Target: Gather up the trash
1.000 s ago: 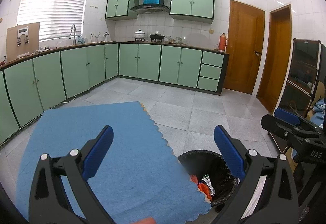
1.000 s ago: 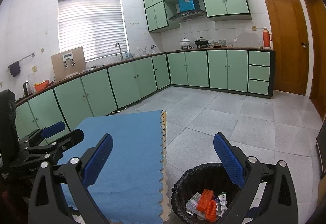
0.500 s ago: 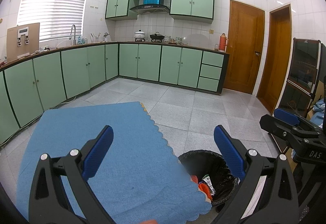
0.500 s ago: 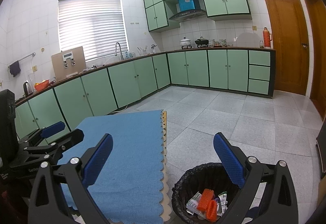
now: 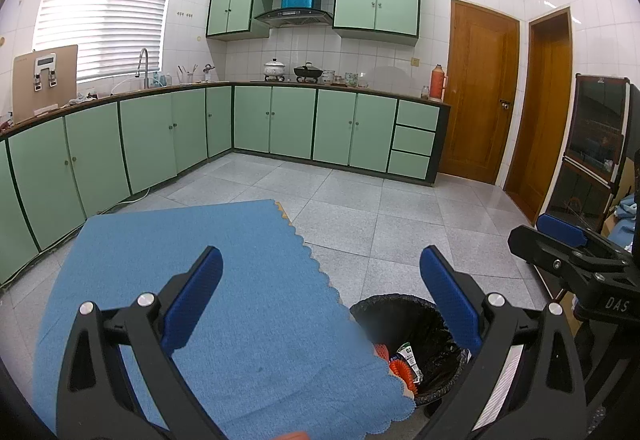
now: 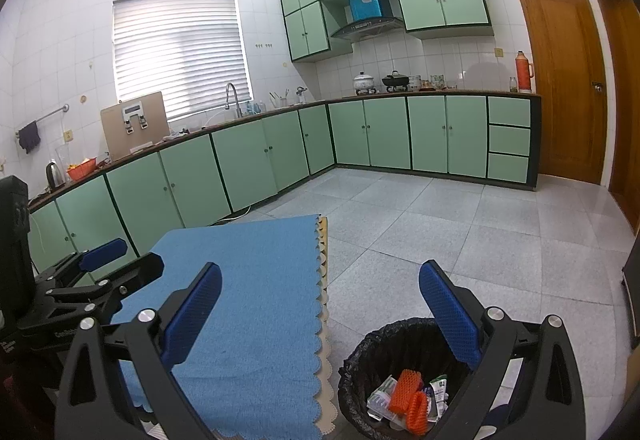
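From my left gripper's view, the blue cloth [image 5: 224, 320] hides the near-left part of the trash bin [image 5: 404, 306], and my gripper's right finger [image 5: 448, 304] covers its right rim. Only a bit of the orange net pieces [image 5: 400, 370] and one wrapper [image 5: 408, 356] can be seen; the print on the wrapper is too small to read. A small orange thing [image 5: 294, 434] at the bottom edge is cut off, so I cannot tell what it is. From my right gripper's view, the bin [image 6: 360, 368] is cut by the lower edge, and the wrappers [image 6: 382, 394] inside lie partly under the orange pieces [image 6: 404, 392]. The worktop under the cloth is hidden almost everywhere.
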